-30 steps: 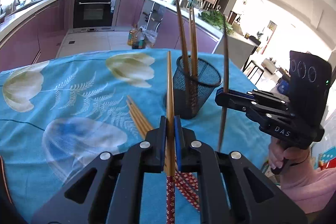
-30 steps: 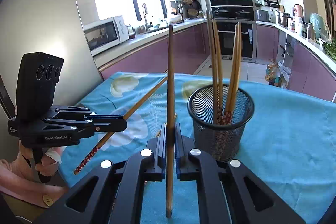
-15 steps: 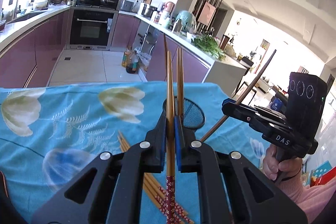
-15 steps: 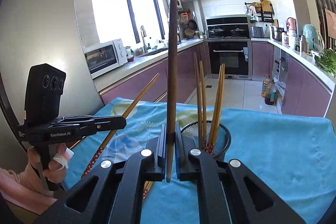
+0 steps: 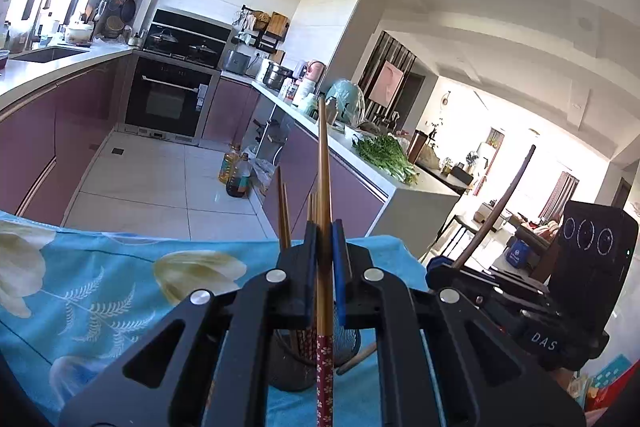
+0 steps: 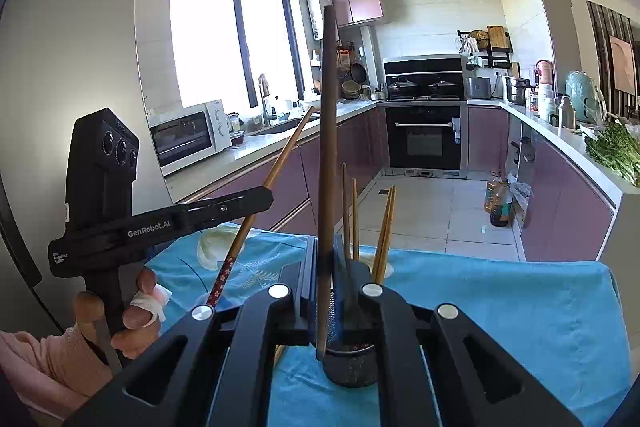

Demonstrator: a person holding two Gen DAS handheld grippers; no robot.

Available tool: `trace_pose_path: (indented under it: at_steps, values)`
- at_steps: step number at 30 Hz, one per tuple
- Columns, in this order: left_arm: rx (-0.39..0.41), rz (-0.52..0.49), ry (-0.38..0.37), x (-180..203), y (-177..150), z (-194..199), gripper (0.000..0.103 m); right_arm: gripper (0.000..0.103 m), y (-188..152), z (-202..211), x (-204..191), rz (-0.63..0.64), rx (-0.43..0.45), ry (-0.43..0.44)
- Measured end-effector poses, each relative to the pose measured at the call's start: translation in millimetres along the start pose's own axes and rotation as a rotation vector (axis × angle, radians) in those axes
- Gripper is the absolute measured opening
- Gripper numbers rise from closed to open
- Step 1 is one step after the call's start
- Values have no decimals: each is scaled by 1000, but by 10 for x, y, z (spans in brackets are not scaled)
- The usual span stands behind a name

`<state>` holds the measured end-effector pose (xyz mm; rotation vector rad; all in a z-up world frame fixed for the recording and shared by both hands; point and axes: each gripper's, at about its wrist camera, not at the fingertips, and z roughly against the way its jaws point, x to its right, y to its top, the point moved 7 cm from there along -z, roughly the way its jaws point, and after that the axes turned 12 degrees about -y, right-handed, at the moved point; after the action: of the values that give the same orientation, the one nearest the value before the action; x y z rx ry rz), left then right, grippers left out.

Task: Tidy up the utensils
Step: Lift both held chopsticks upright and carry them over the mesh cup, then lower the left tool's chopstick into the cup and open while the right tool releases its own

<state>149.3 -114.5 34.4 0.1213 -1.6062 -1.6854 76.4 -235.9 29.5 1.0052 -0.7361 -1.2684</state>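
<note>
claw (image 6: 325, 267): black, silver screws | sleeve (image 6: 44, 363): pink | finger bandage (image 6: 150, 303): white

Two black handheld grippers are raised side by side, each aimed slightly downward. The left gripper (image 5: 324, 247), seen along its own blue-padded fingers (image 5: 339, 267), has its jaws closed tight on a light bamboo chopstick with a red flower-patterned end (image 5: 325, 227), which stands upright between the pads. The right gripper (image 6: 326, 267) is likewise clamped shut, pinching a darker brown wooden chopstick (image 6: 329, 131) that rises nearly vertical. From the right wrist view, the person's left hand (image 6: 120, 319) wraps the black pistol-style handle, one finger wearing a white bandage, with a pink sleeve (image 6: 44, 367) at the wrist. The right hand is barely visible.
</note>
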Motion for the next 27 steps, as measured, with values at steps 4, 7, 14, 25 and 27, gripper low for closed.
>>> trace_pose_path:
  at_steps: [4,7,14,25,27]
  values:
    - [51,7,18,-33,106,-185,8,6,53,-38,41,-7,15,-5]
    - [63,14,30,-73,127,-352,8,6,75,-55,62,-14,26,-11]
    - [60,-23,85,-120,36,-691,8,6,132,-164,136,-44,42,-19]
    - [21,-85,145,-163,-173,-830,8,6,-177,-515,158,-12,-76,-38]
    - [27,-94,154,-156,-174,-813,8,6,-247,-567,170,-16,-99,-38]
